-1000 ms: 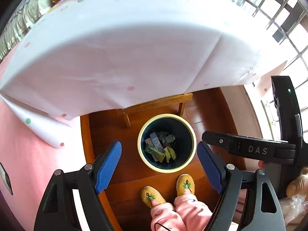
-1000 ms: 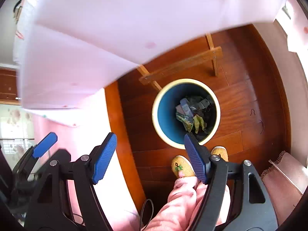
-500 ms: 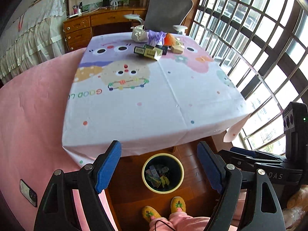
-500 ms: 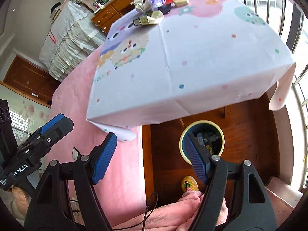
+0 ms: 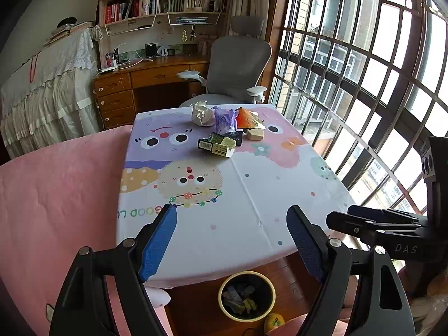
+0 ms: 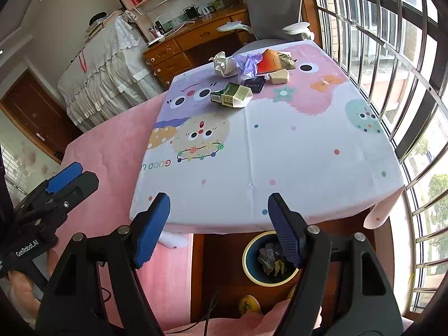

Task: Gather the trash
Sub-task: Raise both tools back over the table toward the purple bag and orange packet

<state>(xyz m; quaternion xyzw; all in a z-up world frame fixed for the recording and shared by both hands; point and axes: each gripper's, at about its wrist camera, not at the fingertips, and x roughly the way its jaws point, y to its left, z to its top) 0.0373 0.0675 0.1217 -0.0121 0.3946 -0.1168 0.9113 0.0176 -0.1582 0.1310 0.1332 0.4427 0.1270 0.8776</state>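
A pile of trash lies at the table's far end: crumpled white paper (image 5: 202, 113), a purple bag (image 5: 224, 119), an orange wrapper (image 5: 246, 118), a green and cream carton (image 5: 219, 144), a dark box (image 5: 234, 137) and a tan block (image 5: 255, 133). The same green carton (image 6: 233, 95) shows in the right wrist view. A round bin (image 5: 247, 295) (image 6: 267, 260) with a cream rim stands on the floor under the near table edge, with scraps inside. My left gripper (image 5: 231, 239) hangs open over the near table edge, empty. My right gripper (image 6: 219, 225) is open and empty too.
The table wears a cartoon-print cloth (image 5: 238, 190). A pink bed cover (image 5: 56, 196) lies to the left, barred windows (image 5: 364, 84) to the right. A grey office chair (image 5: 238, 70) and wooden desk (image 5: 140, 81) stand beyond the table. The person's yellow slipper (image 6: 247, 303) is near the bin.
Both grippers have risen and tilted up from the bin on the floor to look across the table top. The trash pile has come into full view. Both stay open.
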